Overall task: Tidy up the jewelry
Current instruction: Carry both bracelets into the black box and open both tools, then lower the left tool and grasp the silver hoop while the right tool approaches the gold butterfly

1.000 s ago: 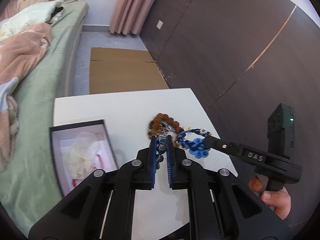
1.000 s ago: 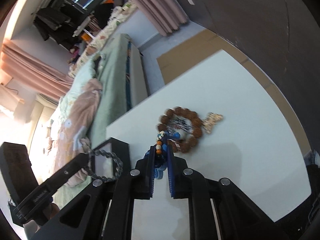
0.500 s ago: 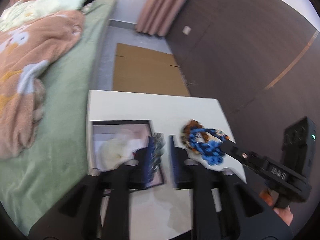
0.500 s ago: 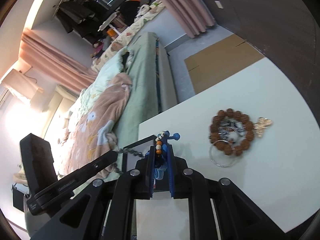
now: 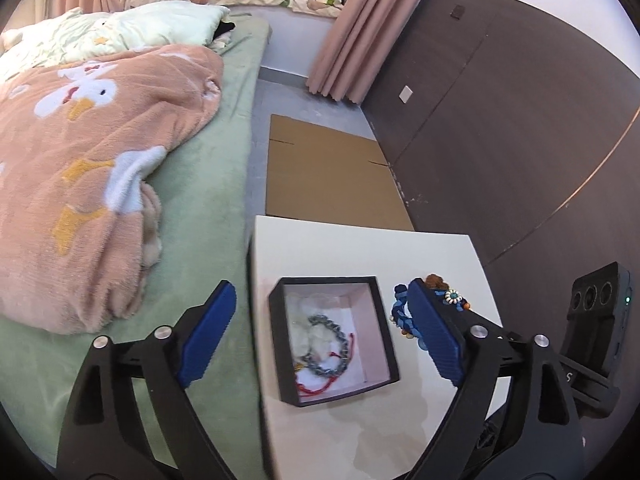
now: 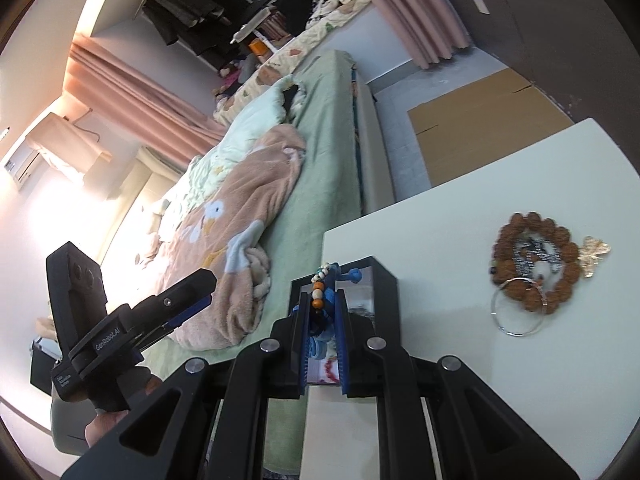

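Your right tongs (image 6: pixel 322 322) are clamped on the blue bead bracelet (image 6: pixel 325 300), hanging over the black box (image 5: pixel 382 322) at the counter's (image 5: pixel 360 248) bed-side edge, so the drop lies straight below. Your left tongs (image 5: pixel 320 334) have just been opening and stand wide with nothing between them, above the grey bracelet (image 5: pixel 329 330) in the box. The brown bead bracelet (image 6: pixel 534 260) waits toward the counter's far right edge.

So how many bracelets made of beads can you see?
3. A grey bead bracelet lies in the black box. A blue bead bracelet is pinched in the right gripper. A brown bead bracelet lies on the white table. Others may be hidden.
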